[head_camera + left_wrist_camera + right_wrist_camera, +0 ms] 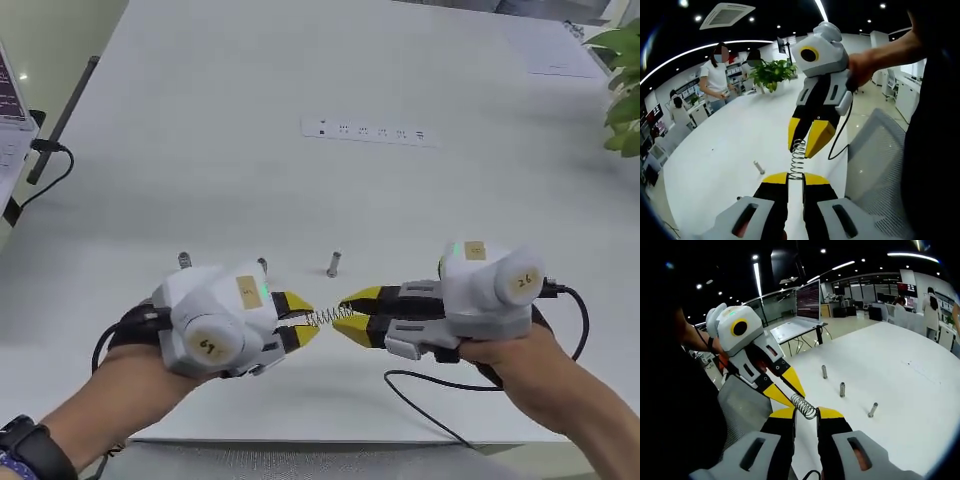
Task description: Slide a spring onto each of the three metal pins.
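A small coil spring (325, 318) hangs in the air between my two grippers, near the table's front edge. My left gripper (308, 322) is shut on its near end (796, 170). My right gripper (342, 316) comes in from the opposite side, its yellow jaws closed around the spring's other end (805, 407). The right gripper (804, 149) points back at the left gripper view's camera, and the left gripper (786, 392) shows at upper left in the right gripper view. Three short metal pins (184, 261) (262, 266) (333, 264) stand upright in a row just beyond the grippers. The middle pin (842, 389) looks ribbed.
A white power strip (366, 131) lies further back on the white table (300, 190). A laptop and cable (45, 160) sit at the left edge, a plant (622, 80) at the far right. A black cable (420, 400) trails from the right gripper.
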